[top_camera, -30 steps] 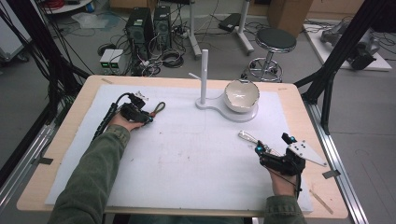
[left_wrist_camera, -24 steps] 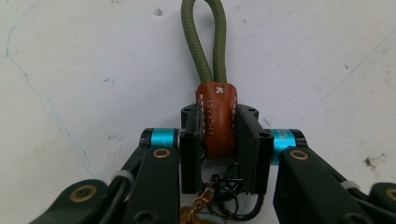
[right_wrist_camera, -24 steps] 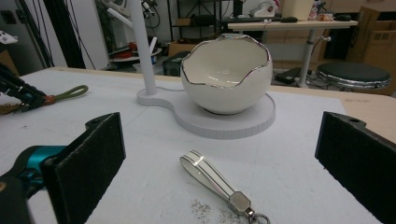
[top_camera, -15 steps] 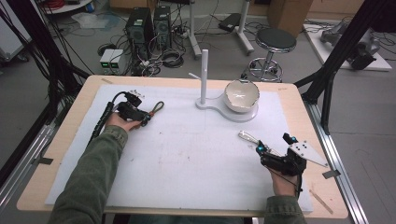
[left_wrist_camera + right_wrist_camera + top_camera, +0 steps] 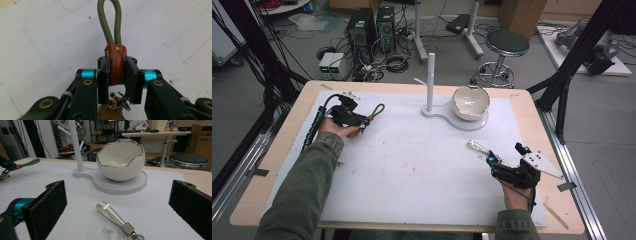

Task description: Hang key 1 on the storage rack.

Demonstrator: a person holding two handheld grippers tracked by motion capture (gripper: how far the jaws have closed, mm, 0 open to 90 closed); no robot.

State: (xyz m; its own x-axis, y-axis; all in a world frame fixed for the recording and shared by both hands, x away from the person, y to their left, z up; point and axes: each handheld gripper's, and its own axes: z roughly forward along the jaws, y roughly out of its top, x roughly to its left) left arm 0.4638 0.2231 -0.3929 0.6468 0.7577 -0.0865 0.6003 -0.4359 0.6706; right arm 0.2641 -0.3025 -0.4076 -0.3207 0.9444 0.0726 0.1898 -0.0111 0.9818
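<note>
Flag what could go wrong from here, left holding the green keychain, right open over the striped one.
1. The left gripper pinches the green cord keychain by its brown leather tab alone; the tab could slip out on lifting.
2. The striped key strap lies flat on the table; the right gripper, open, may scrape the surface or push it away.
3. The egg-shaped bowl sits close ahead; a forward overshoot could knock it.
</note>
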